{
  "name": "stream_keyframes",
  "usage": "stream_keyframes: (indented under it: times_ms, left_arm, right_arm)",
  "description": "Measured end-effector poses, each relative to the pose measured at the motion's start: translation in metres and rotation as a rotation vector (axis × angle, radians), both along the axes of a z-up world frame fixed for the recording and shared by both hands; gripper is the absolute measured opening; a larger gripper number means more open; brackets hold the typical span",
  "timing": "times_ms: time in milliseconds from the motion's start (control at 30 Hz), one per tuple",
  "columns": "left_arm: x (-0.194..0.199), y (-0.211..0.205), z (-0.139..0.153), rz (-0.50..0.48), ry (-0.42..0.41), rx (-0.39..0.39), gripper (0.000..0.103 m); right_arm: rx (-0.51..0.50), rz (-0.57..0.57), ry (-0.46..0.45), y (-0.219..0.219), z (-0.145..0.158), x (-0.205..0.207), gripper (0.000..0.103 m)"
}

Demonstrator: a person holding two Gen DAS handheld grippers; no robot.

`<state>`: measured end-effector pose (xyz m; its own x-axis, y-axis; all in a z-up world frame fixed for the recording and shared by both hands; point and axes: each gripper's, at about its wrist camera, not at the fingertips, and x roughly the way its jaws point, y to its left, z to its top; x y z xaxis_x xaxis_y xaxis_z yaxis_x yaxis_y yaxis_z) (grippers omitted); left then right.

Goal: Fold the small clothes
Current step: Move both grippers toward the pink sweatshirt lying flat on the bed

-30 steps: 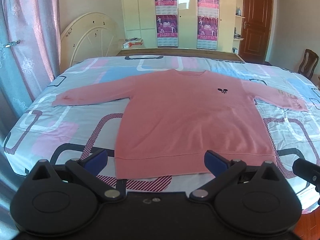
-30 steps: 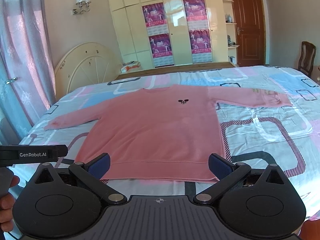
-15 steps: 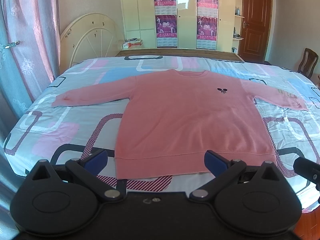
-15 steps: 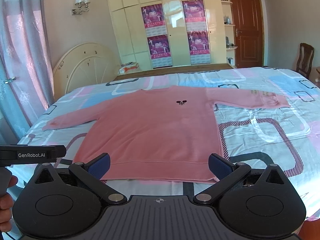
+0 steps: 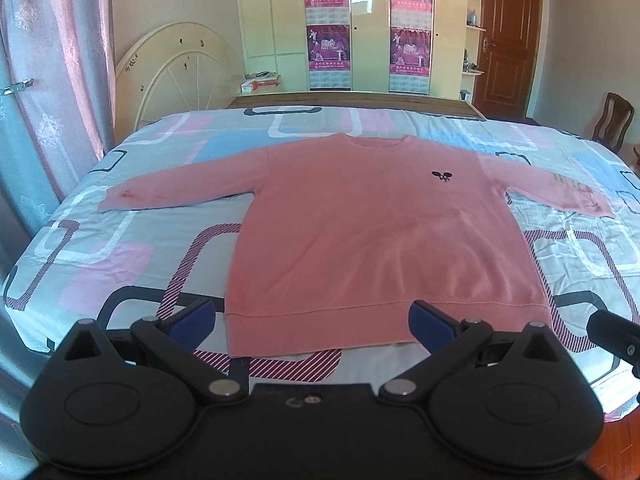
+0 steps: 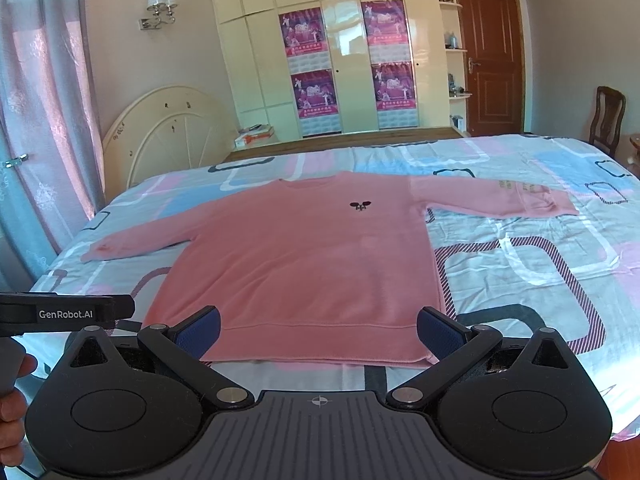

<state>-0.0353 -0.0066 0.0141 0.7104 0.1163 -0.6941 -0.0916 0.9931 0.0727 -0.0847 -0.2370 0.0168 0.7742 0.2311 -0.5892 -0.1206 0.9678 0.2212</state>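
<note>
A pink long-sleeved sweater [image 5: 372, 232] [image 6: 304, 264] lies flat and face up on the bed, both sleeves spread out, with a small dark emblem [image 5: 442, 176] on the chest. Its hem faces me. My left gripper [image 5: 312, 320] hovers open just in front of the hem, nothing between its blue-padded fingers [image 5: 192, 318]. In the right wrist view my right gripper [image 6: 319, 330] is open too, above the hem's right half and holding nothing. The left gripper's body [image 6: 66, 312] shows at that view's left edge, a hand [image 6: 12, 416] under it.
The bed has a patterned sheet [image 5: 120, 256] in pink, blue and white. A cream round headboard [image 5: 180, 76] leans on the left wall by a curtain [image 5: 48, 80]. Wardrobes with posters [image 5: 368, 24], a brown door [image 5: 506, 36] and a wooden chair [image 5: 614, 120] stand behind.
Both views have shifted only slightly; the right wrist view has tilted up a little. The sweater has not moved and both grippers stay open.
</note>
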Motion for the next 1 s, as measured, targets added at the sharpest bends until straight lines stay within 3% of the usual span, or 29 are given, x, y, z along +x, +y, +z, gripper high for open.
stream_keyframes:
  times_ms: [1000]
  left_arm:
    - [0.050,-0.015,-0.014,-0.025,0.052,-0.002,0.103]
  right_arm:
    - [-0.004,-0.042,0.034,-0.011,-0.009,0.042,0.103]
